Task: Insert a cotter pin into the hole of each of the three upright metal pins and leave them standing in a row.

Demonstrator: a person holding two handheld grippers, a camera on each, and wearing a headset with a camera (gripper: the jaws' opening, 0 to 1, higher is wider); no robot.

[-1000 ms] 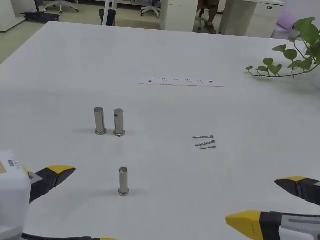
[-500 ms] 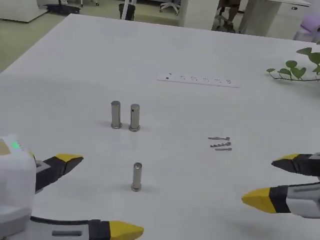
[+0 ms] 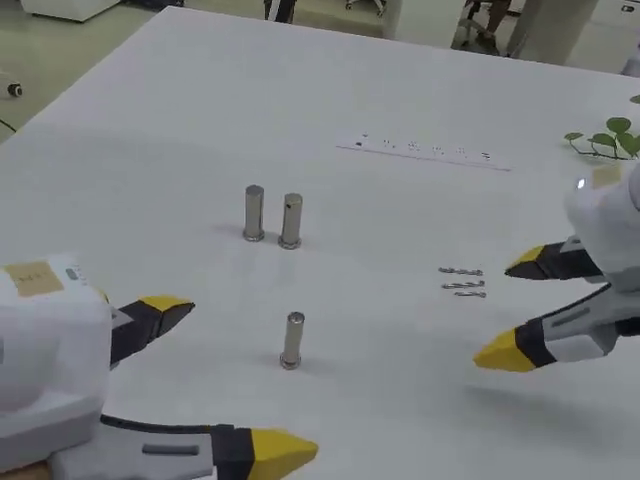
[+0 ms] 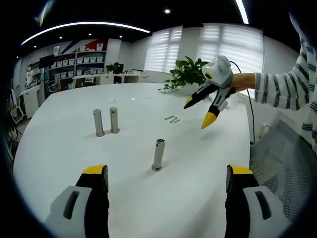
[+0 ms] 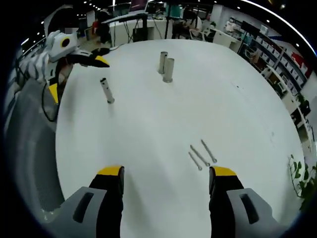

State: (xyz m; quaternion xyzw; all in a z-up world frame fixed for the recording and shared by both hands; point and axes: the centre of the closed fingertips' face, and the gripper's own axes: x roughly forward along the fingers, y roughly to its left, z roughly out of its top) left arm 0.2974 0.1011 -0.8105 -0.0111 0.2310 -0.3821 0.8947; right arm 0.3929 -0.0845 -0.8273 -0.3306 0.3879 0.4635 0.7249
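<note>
Three upright metal pins stand on the white table: two close together [image 3: 254, 212] [image 3: 291, 220] and a lone pin [image 3: 292, 340] nearer me. Three small cotter pins [image 3: 462, 283] lie flat to their right. My left gripper [image 3: 240, 378] is open at the lower left, left of the lone pin [image 4: 158, 154]. My right gripper [image 3: 497, 313] is open just right of the cotter pins [image 5: 200, 154], which lie ahead of its jaws. Nothing sits between either pair of jaws.
A white strip with small dark marks [image 3: 425, 152] lies farther back on the table. A leafy plant [image 3: 605, 140] reaches in at the right edge. Office desks and chairs stand beyond the table's far edge.
Both grippers have come forward over the table, the right one up close to the cotter pins. The view has shifted too. The pins have not moved.
</note>
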